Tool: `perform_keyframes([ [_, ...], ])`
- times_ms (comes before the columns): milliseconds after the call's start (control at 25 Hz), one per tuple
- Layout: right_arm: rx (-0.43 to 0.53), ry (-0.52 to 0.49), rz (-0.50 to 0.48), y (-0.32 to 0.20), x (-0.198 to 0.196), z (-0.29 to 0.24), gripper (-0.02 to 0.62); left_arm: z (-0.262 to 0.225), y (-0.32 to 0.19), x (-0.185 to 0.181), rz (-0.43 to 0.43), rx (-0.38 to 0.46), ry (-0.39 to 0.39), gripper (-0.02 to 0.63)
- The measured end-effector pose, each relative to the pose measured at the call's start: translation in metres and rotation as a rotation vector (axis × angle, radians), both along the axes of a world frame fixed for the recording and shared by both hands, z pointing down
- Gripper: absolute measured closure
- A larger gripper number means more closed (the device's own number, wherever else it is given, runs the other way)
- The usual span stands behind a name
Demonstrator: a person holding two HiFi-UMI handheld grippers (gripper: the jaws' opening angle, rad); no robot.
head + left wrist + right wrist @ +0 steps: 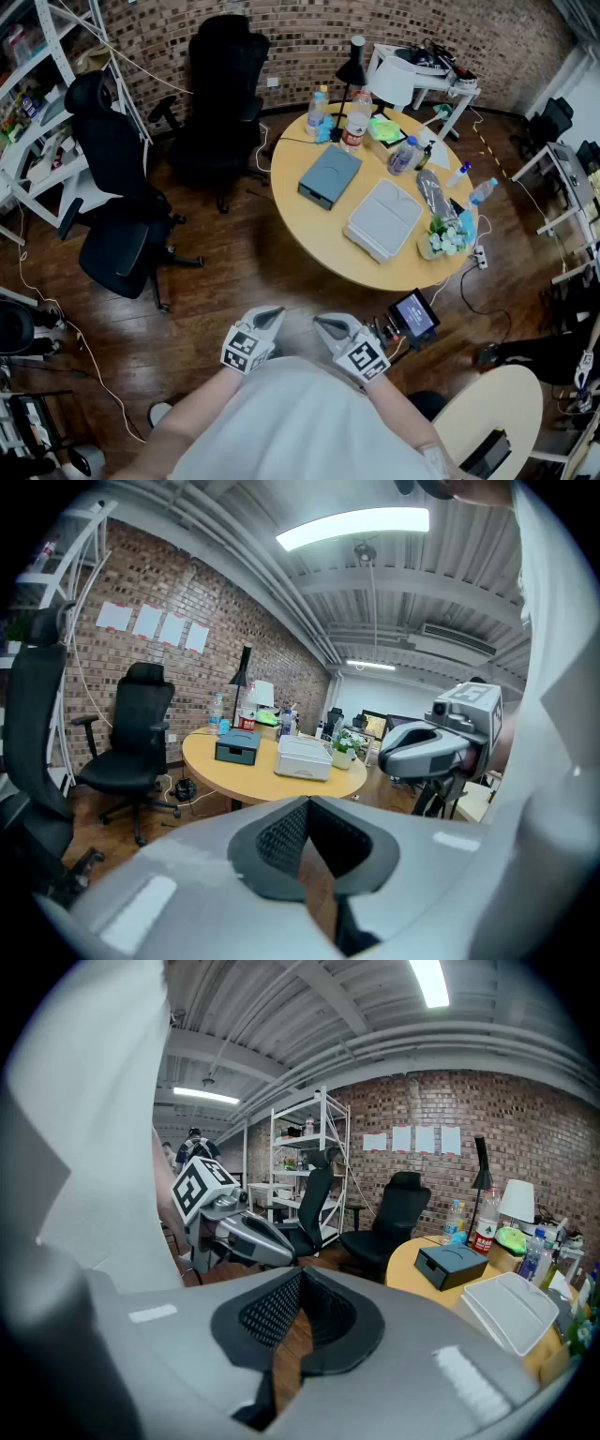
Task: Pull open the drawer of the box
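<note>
On the round yellow table [309, 239] lies a flat blue-grey box [329, 176] with a drawer front facing its near-left side, the drawer closed. It also shows in both gripper views [237, 746] [452, 1265]. Beside it rests a light grey box [384, 219] [303, 757]. Both grippers are held close to the person's body, well short of the table. My left gripper [270, 316] [307, 802] is shut with nothing in it. My right gripper [325, 324] [299, 1275] has its jaws together too, holding nothing.
Bottles [354, 120], a black lamp [352, 70] and a small plant [445, 234] crowd the table's far and right sides. Two black office chairs [122, 211] [225, 89] stand left of it. White shelving [37, 103] lines the left wall. A small monitor [413, 316] stands by the near table edge.
</note>
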State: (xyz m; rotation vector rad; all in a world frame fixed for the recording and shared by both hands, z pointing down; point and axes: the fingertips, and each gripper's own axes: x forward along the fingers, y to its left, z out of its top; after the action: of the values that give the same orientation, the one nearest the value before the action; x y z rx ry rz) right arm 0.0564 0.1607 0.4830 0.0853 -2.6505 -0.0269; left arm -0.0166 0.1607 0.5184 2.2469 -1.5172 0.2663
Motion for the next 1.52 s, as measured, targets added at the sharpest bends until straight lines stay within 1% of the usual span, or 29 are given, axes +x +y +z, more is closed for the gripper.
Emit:
perform_keyframes([
  [280, 0.052, -0.001, 0.016, -0.030, -0.045, -0.006, 0.594, -0.012, -0.021, -0.054, 0.004, 0.048, -0.015, 0.601],
  [400, 0.058, 0.029, 0.007, -0.035, -0.055, -0.005, 0.594, -0.009, -0.019, -0.066, 0.024, 0.047, -0.045, 0.601],
  [520, 0.047, 0.015, 0.004, -0.039, -0.064, -0.006, 0.594, -0.007, -0.020, -0.073, 0.041, 0.049, -0.072, 0.601],
  [600, 0.045, 0.010, -0.002, -0.040, -0.069, -0.006, 0.594, -0.006, -0.022, -0.077, 0.034, 0.046, -0.073, 0.601],
  [760, 0.044, 0.044, -0.015, -0.044, -0.075, 0.003, 0.594, -0.008, -0.029, -0.077, 0.022, 0.056, -0.065, 0.601],
  [840, 0.037, 0.029, -0.033, -0.049, -0.086, 0.004, 0.594, -0.005, -0.033, -0.083, 0.012, 0.049, -0.073, 0.601],
  [960, 0.039, -0.019, -0.047, -0.059, -0.094, -0.003, 0.594, 0.001, -0.041, -0.085, 0.005, 0.016, -0.062, 0.601],
  [1080, 0.036, -0.022, -0.038, -0.073, -0.098, -0.006, 0.594, 0.001, -0.055, -0.090, 0.009, -0.007, -0.063, 0.601],
  [1240, 0.023, -0.036, -0.025, -0.104, -0.103, -0.008, 0.594, 0.001, -0.087, -0.094, 0.014, -0.011, -0.081, 0.601],
  [1400, 0.025, -0.017, 0.017, -0.137, -0.105, -0.007, 0.594, 0.000, -0.117, -0.091, 0.061, -0.014, -0.097, 0.601],
  [1520, 0.015, -0.020, 0.056, -0.159, -0.109, -0.007, 0.594, 0.003, -0.137, -0.095, 0.078, -0.029, -0.112, 0.601],
])
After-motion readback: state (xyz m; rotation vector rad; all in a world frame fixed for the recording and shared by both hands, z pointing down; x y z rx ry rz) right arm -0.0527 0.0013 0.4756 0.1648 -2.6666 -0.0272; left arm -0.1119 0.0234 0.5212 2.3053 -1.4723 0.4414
